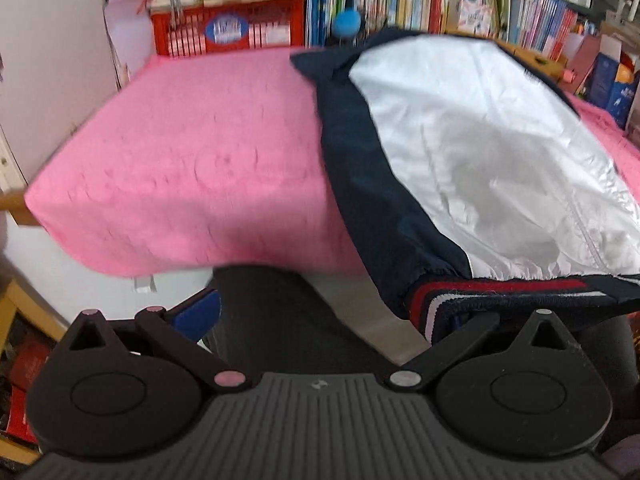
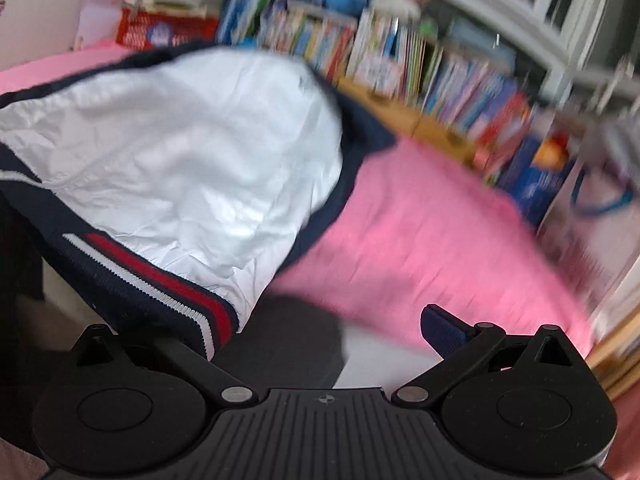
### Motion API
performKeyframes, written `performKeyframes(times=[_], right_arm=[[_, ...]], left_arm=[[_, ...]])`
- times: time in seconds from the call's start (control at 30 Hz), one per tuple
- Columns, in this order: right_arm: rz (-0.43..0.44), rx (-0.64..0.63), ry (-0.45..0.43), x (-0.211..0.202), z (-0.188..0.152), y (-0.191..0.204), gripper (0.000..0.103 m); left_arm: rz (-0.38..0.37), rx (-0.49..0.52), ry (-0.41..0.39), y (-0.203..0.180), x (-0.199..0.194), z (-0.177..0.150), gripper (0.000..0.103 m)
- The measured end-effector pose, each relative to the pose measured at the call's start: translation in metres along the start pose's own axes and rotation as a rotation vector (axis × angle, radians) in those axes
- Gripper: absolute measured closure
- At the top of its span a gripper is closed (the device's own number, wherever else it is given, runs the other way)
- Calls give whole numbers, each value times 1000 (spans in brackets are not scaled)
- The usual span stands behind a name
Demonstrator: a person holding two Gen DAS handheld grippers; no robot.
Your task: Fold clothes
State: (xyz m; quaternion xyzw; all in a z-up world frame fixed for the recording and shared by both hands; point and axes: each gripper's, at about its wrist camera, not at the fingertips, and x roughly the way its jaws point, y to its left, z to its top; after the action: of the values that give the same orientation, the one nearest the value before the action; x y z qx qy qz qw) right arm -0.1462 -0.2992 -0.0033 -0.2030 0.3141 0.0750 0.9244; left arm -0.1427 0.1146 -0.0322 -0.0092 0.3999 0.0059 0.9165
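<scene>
Both grippers, left (image 1: 320, 312) and right (image 2: 320, 332), jaws spread, empty; jacket (image 1: 480, 140) ahead lies unfolded on pink bench (image 1: 180, 160), folding barely begun.

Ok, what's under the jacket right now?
The jacket lies on a pink cover, with its striped hem hanging past the near edge. What the cover hides underneath cannot be seen.

Jacket (image 1: 480, 140) lies on surface (image 1: 200, 152), hem hanging over near edge; in left view it's on the right w/ bare surface to its left; crate (image 1: 228, 28) and bookshelf (image 1: 420, 0) stand behind surface.
</scene>
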Motion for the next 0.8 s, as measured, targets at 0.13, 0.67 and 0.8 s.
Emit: performKeyframes(times=[0.13, 0.67, 0.8], right_arm=[[0, -1, 67, 34, -5, 13, 0], [167, -244, -174, -43, -1, -11, 0], [202, -276, -210, -37, -1, -3, 0]], left_arm=[[58, 28, 71, -15, 37, -6, 0], [-180, 99, 134, -9, 4, -18, 0], [-160, 159, 114, -18, 7, -18, 0]])
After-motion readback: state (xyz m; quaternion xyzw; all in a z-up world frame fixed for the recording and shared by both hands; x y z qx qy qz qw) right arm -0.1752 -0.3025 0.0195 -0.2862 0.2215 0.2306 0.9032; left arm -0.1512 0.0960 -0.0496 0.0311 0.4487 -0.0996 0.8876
